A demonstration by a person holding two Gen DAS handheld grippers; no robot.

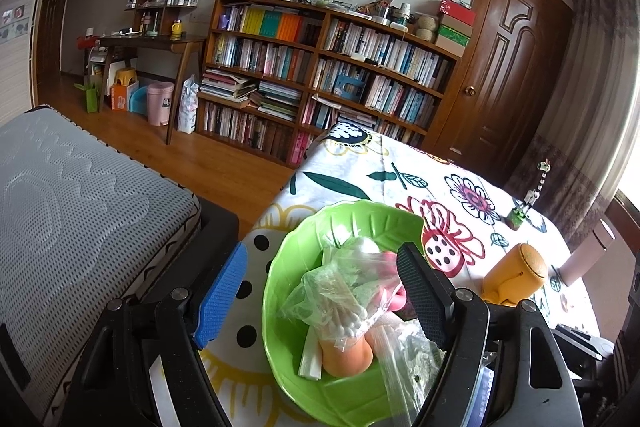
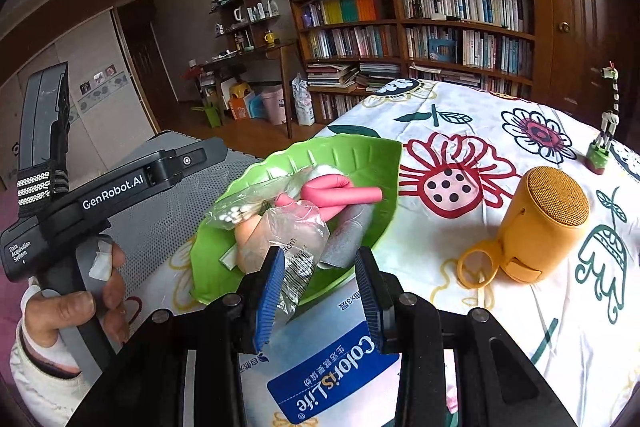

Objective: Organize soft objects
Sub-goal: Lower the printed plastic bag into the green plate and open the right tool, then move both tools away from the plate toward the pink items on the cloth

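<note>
A green leaf-shaped bowl (image 1: 296,235) (image 2: 360,155) sits on the flowered tablecloth. It holds a clear bag of cotton swabs (image 1: 340,303) (image 2: 236,213), a pink foam curler (image 2: 340,195), an orange sponge (image 1: 348,355), a grey pad (image 2: 348,239) and a crumpled clear bag (image 2: 296,235). My left gripper (image 1: 320,295) hangs open over the bowl with its fingers on either side of the swab bag. My right gripper (image 2: 320,291) is open at the bowl's near rim, above a blue and white tissue pack (image 2: 332,367). The crumpled bag brushes its left finger.
A yellow cylindrical speaker (image 2: 548,223) (image 1: 516,279) lies right of the bowl. A small giraffe figurine (image 2: 604,131) stands at the far right of the table. A grey mattress (image 1: 72,195) lies left of the table. A hand (image 2: 80,307) holds the left gripper's handle.
</note>
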